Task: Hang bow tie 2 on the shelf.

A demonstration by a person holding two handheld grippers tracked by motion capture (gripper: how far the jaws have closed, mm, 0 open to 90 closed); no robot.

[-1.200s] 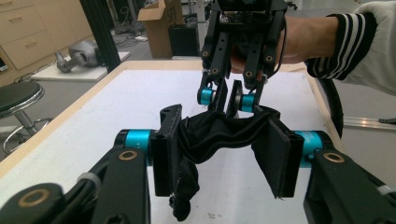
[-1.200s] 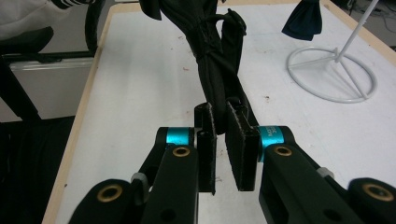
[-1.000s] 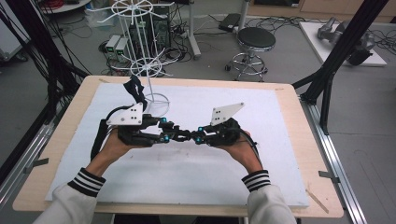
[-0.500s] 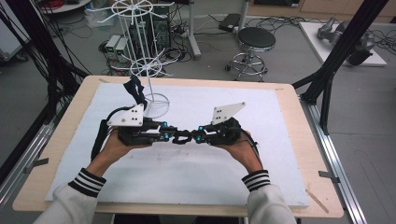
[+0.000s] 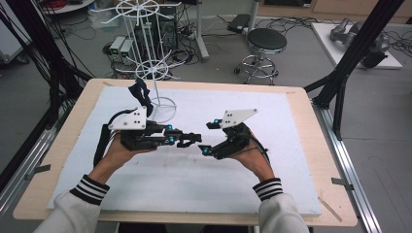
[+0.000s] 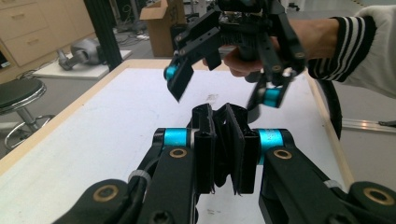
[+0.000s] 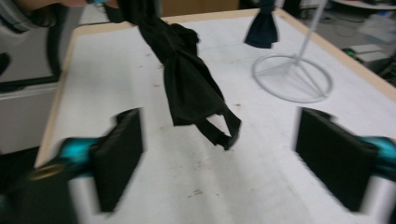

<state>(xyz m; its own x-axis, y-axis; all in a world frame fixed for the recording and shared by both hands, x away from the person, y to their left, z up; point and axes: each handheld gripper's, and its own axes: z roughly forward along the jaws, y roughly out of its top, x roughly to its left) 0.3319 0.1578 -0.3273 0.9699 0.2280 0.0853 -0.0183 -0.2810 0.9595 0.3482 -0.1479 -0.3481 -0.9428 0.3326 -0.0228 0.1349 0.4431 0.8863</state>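
Holding one two-jaw gripper in each hand, a person in a white top with two black-and-white striped cuffs works over a white foam sheet (image 5: 194, 184) that covers a light wooden table (image 5: 316, 160).

In the high view the left gripper (image 5: 194, 139) sits left of centre, and the left gripper view shows its two black jaws clenched on a folded black fabric strap (image 6: 224, 140), which stands pinched between the pads at the middle of that frame. In the right gripper view the same black strap (image 7: 187, 84) hangs from the upper left down to the centre of the frame, its looped end just above the sheet.

The right gripper (image 5: 206, 138) lies right of centre in the high view, its tips close to those of the left one. Its jaws have just been opening; they now stand released and wide apart, one pad at the lower left and one at the lower right of the right gripper view, with the strap hanging between and beyond them and touching neither pad. In the left gripper view the right gripper (image 6: 219, 84) is at the upper centre, also spread.

One white wire rack (image 5: 158, 73) with a ring base stands on the sheet at the upper left of the high view, and a second dark fabric piece (image 5: 141, 94) hangs beside its pole. One round black stool (image 5: 265, 43) stands on the floor beyond the table.
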